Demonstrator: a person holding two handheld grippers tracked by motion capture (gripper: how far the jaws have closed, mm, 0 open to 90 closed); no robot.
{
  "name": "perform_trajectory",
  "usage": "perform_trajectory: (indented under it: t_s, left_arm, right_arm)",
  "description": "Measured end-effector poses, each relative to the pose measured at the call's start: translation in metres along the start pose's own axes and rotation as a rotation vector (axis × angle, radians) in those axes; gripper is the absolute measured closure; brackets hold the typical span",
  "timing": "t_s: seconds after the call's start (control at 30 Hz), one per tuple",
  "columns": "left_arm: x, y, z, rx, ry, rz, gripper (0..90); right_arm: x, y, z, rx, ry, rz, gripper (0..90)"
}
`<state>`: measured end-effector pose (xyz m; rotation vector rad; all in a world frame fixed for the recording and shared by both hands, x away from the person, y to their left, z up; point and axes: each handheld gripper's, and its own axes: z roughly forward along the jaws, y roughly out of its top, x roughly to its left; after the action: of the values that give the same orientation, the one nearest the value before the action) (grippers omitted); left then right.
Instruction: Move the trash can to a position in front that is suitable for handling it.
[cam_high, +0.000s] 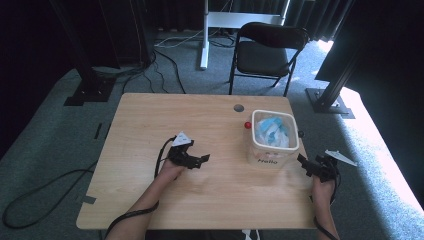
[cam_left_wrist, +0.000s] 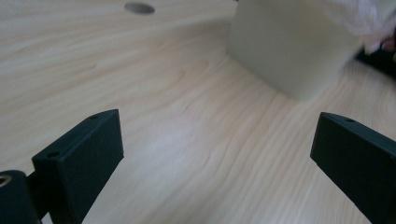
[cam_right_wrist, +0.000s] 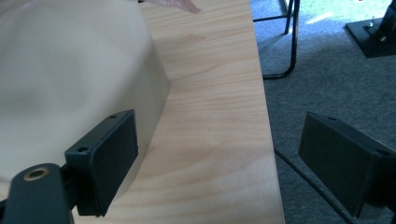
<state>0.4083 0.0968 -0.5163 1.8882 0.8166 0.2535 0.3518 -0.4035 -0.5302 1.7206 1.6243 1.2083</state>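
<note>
Nearest the camera in the high view, two forearms come in from the bottom edge of the wooden table. The left gripper is held low over the middle of the table, jaws spread wide with nothing but bare wood seen between them in the left gripper view. Ahead of it and to its right, a cream-coloured bin is seen, near but not touching.

The right gripper is parked at the table's right edge, just beside the bin's right side. Its jaws are also wide apart and nothing is held; in the right gripper view one jaw sits close against the bin wall, the other hangs out over the grey carpet past the table edge.

The bin is placed on the right half of the table, "Hello" printed on its front, with blue and white crumpled stuff inside. A small red ball is seen just beside its far left corner, and a grey round hole a bit further back. Beyond the table, a black folding chair stands on the carpet.
</note>
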Motion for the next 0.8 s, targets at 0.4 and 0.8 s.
perform_trajectory:
  t_s: [0.4, 0.8]
  left_arm:
    - [-0.021, 0.028, 0.071, 0.054, -0.006, -0.015, 2.9]
    - [-0.029, 0.049, 0.120, 0.135, 0.047, -0.030, 1.2]
  right_arm:
    - [0.002, 0.018, 0.029, 0.018, -0.014, -0.008, 11.3]
    - [0.001, 0.023, 0.058, 0.041, 0.004, 0.032, 11.2]
